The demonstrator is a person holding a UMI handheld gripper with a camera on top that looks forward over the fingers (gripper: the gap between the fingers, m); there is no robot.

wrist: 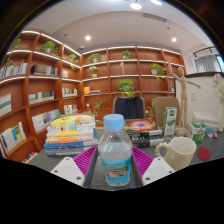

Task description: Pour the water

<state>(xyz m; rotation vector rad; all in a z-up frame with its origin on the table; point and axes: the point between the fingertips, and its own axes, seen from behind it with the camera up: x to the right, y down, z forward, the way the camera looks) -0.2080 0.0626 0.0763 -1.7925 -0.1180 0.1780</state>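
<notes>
Clear plastic, the capped water bottle (115, 152) is seen upright and apparently clamped between the magenta pads (86, 158) of the gripper (115, 163), while the cream mug (179, 152) nearby is judged unfilled, so all pouring remains.

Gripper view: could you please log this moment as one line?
stage: bottle gripped, pour not begun | fingers: shut on water bottle | bottle: upright, blue cap on | mug: right of fingers, on table

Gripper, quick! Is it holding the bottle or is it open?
Gripper: closed on the water bottle, with both pink pads pressing its sides. The white mug stands to the right of the fingers, untouched.
</notes>
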